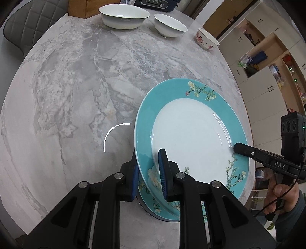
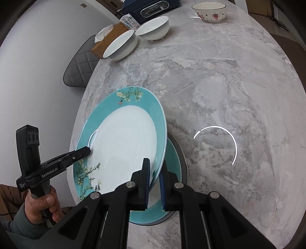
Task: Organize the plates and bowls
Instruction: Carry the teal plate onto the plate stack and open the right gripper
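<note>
A teal-rimmed plate with a white centre and blossom pattern (image 1: 191, 134) (image 2: 124, 138) is held tilted above a second matching plate (image 1: 162, 208) (image 2: 172, 162) that lies on the marble table. My left gripper (image 1: 149, 176) is shut on the upper plate's rim; it also shows in the right wrist view (image 2: 89, 151). My right gripper (image 2: 154, 183) is shut on the opposite rim; it also shows in the left wrist view (image 1: 236, 148). The lower plate is mostly hidden under the upper one.
At the far end of the grey marble table (image 1: 76, 95) stand a wide white bowl (image 1: 124, 16) (image 2: 120, 46), a smaller white bowl (image 1: 170, 25) (image 2: 153, 27) and a red-flowered bowl (image 1: 207, 39) (image 2: 209, 11). A wooden tissue box (image 2: 107, 42) and a dark appliance (image 2: 153, 7) stand behind them. A grey chair (image 2: 80, 67) stands beside the table.
</note>
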A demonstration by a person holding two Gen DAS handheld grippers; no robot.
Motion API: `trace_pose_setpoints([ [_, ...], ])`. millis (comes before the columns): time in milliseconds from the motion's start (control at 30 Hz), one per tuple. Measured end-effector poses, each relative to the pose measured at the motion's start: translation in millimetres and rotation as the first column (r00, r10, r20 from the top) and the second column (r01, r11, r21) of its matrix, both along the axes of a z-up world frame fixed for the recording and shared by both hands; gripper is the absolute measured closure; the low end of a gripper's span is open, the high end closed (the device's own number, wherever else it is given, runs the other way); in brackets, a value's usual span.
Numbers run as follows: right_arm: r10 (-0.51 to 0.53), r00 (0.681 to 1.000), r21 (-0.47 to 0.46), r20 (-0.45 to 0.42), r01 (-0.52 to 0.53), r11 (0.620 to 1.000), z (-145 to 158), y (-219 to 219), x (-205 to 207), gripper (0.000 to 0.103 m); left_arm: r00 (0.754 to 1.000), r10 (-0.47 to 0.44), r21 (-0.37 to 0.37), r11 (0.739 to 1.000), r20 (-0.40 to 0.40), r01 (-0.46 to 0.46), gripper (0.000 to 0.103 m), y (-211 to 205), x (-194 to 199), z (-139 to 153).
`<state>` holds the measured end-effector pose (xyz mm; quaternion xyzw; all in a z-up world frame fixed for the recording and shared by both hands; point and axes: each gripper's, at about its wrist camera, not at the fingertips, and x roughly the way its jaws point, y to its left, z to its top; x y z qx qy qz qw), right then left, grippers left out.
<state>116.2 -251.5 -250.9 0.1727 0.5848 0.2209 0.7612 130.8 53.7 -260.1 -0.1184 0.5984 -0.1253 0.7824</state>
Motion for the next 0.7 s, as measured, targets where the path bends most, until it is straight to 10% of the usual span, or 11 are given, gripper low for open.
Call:
trace_pose_setpoints([
  [700, -0.002, 1.0, -0.103, 0.008, 0.002, 0.995, -22, -2, -29, 0.091, 0.998, -0.059, 0.028, 0.998, -0.037, 0.06, 0.086, -6, -24, -23],
])
